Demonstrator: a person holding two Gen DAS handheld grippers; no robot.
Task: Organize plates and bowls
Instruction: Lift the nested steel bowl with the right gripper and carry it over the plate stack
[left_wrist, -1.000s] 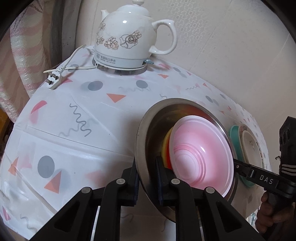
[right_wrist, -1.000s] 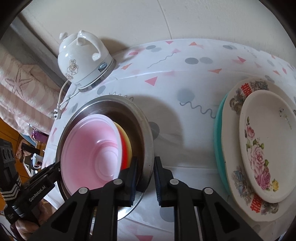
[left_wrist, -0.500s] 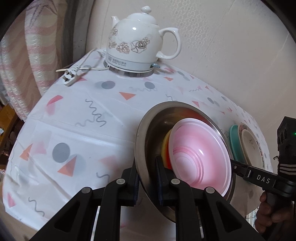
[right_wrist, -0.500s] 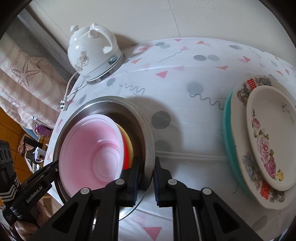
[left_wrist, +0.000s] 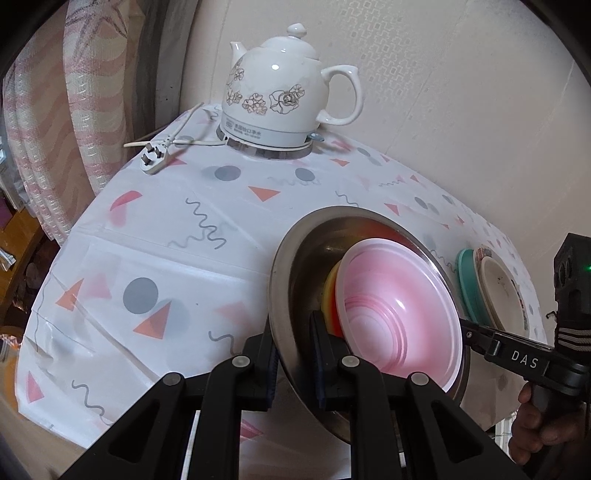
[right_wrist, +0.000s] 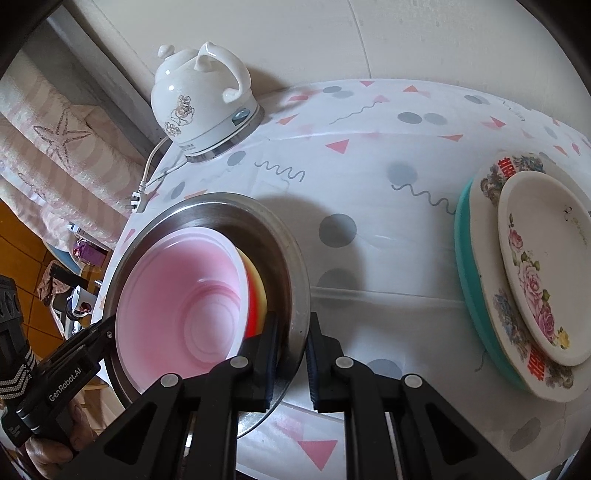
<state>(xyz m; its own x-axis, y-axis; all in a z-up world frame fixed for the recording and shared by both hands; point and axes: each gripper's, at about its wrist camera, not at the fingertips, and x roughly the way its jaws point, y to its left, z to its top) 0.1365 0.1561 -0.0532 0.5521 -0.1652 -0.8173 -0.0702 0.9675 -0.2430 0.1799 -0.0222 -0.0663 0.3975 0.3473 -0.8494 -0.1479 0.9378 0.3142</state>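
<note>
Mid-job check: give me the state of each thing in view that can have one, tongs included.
Left tongs: shut on the steel bowl's rim.
Right tongs: shut on the opposite rim.
Steel bowl: held between both tongs, holding nested bowls.
Pink bowl: nested on top, empty.
Yellow bowl: nested under the pink one, mostly hidden.
Plate stack: flat on the table, untouched.
Kettle: upright on its base, lid on.
Plug: unplugged, lying on the cloth.

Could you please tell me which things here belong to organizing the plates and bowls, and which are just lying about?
Job: steel bowl, pink bowl, yellow bowl, plate stack, left gripper, right gripper.
Lying about: kettle, plug.
</note>
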